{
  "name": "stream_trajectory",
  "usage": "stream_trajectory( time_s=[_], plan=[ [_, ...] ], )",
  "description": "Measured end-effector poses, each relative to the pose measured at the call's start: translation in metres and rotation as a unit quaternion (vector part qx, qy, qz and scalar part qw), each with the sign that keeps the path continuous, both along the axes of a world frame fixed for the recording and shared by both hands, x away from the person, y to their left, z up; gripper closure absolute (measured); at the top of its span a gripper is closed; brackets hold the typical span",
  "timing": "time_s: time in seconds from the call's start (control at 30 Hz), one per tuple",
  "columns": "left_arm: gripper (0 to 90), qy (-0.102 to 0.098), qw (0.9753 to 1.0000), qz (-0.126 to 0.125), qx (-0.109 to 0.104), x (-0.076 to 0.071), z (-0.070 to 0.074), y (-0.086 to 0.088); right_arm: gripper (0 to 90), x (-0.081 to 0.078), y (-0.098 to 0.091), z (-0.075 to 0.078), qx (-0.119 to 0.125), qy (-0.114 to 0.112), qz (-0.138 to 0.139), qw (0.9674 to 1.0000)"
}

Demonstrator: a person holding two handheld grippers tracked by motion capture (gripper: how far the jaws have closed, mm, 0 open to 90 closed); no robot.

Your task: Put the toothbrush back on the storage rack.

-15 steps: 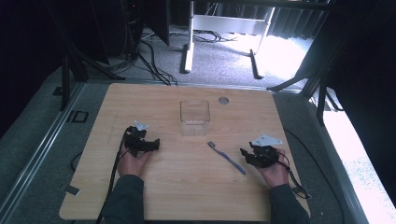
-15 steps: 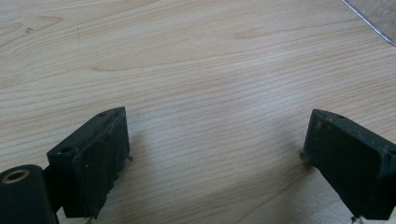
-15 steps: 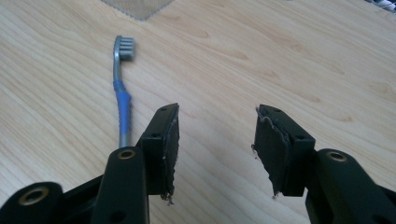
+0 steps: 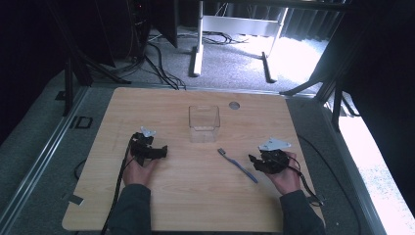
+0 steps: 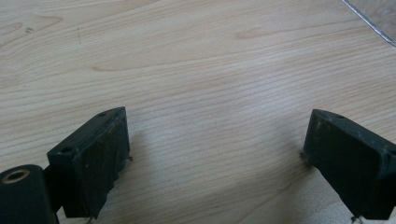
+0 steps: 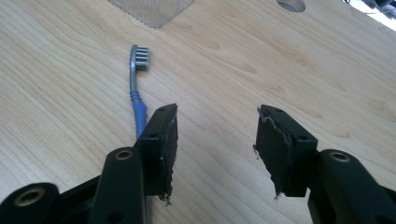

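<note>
Pale wood, clear plastic, worn black pads.

You work on a table of light wood with a smooth, matt grain. The box on it looks like clear, glossy plastic. Your toothbrush has a blue ribbed grip, a grey neck and pale bristles, all plastic by the look. The left gripper and right gripper look like matt black plastic; their inner pads look rough, scuffed and frayed at the edges. A grey plate tops the right one, dull in finish.
</note>
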State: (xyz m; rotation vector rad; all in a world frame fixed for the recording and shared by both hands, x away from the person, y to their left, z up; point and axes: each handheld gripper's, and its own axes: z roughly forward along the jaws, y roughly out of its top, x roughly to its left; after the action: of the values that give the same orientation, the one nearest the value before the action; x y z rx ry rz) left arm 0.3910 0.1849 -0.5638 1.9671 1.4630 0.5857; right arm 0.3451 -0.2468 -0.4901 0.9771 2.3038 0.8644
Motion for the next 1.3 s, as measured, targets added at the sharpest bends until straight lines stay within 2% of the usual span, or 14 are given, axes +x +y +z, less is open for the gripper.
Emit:
stream_trajectory(
  time_s=[0.13,0.2,0.3,0.53,0.7,0.83,0.93,1.07,1.3],
  plan=[
    [7.5,0.0,1.0,0.0,0.0,0.0,0.0,0.0,47.9,-0.001,-0.002,0.008,0.004,-0.003,0.006,1.0],
    [7.5,0.0,1.0,0.001,0.0,0.0,0.0,0.0,48.9,-0.003,0.0,0.01,-0.015,-0.014,0.007,0.9998],
    [7.5,0.0,1.0,0.001,0.0,0.0,0.0,0.0,50.7,-0.005,0.004,0.012,-0.029,-0.024,0.019,0.9991],
    [7.6,0.0,1.0,0.001,-0.001,0.0,0.0,0.0,54.3,-0.005,0.013,0.015,-0.042,-0.003,0.042,0.9982],
    [7.6,0.0,1.0,0.001,-0.001,0.0,0.0,0.0,53.9,-0.005,0.017,0.019,-0.045,-0.003,0.045,0.998],
    [7.5,0.0,1.0,0.001,-0.001,0.0,0.0,0.0,55.9,-0.003,0.019,0.022,-0.058,0.002,0.041,0.9975],
    [7.6,0.0,1.0,0.001,-0.001,0.0,0.0,0.0,56.3,-0.002,0.019,0.025,-0.056,0.002,0.044,0.9975],
    [7.6,0.0,1.0,0.001,-0.001,0.0,0.0,0.0,56.0,-0.001,0.018,0.03,-0.038,0.009,0.051,0.9979],
    [7.6,0.0,1.0,0.001,-0.001,0.0,0.0,0.0,56.0,0.0,0.019,0.037,-0.039,0.012,0.057,0.9975]
  ],
)
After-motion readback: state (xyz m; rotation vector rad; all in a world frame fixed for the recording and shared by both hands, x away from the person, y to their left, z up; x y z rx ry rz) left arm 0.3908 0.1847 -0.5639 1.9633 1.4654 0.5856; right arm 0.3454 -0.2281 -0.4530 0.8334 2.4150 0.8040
